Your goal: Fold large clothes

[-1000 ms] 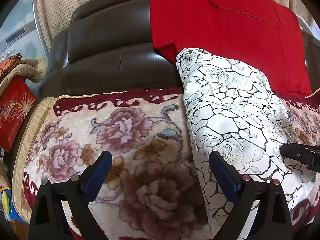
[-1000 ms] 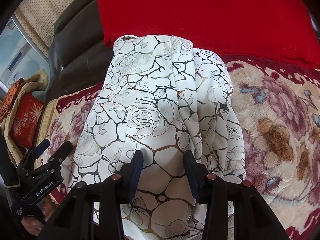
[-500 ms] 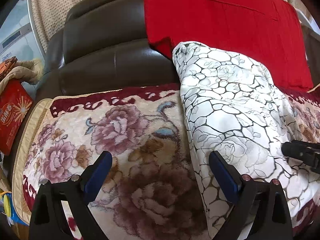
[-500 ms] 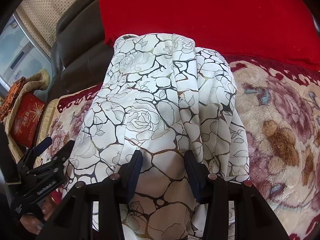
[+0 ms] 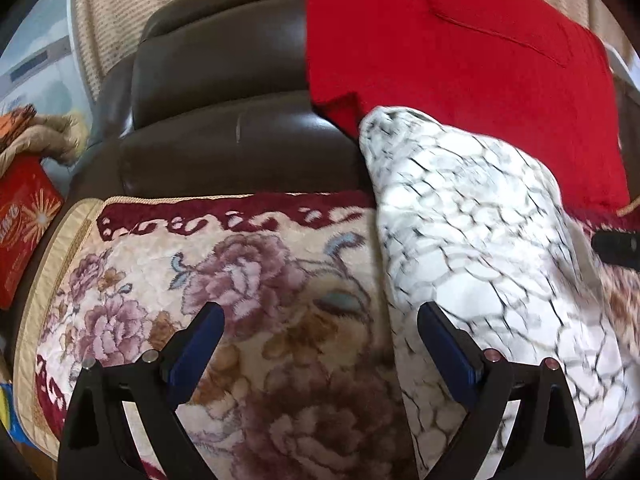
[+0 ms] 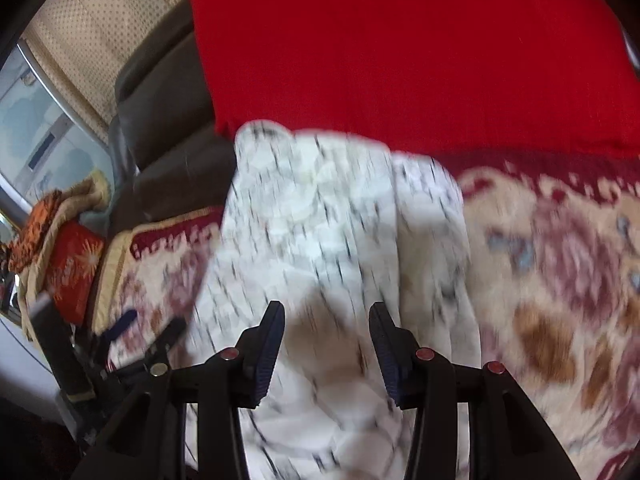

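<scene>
A white garment with a black crackle-and-rose print (image 5: 480, 248) lies in a folded heap on a floral sofa cover (image 5: 248, 280), its top edge against a red cloth (image 5: 460, 60) draped over the brown leather sofa back (image 5: 224, 92). The left tongs (image 5: 320, 344) gape wide and empty over the cover by the garment's edge. The right tongs (image 6: 326, 344) stand half open above the garment, gripping nothing.

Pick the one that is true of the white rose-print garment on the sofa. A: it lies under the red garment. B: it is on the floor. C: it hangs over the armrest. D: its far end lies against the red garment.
D: the white rose-print garment lies on the floral seat cover, its far end overlapping the lower edge of the red garment.
</scene>
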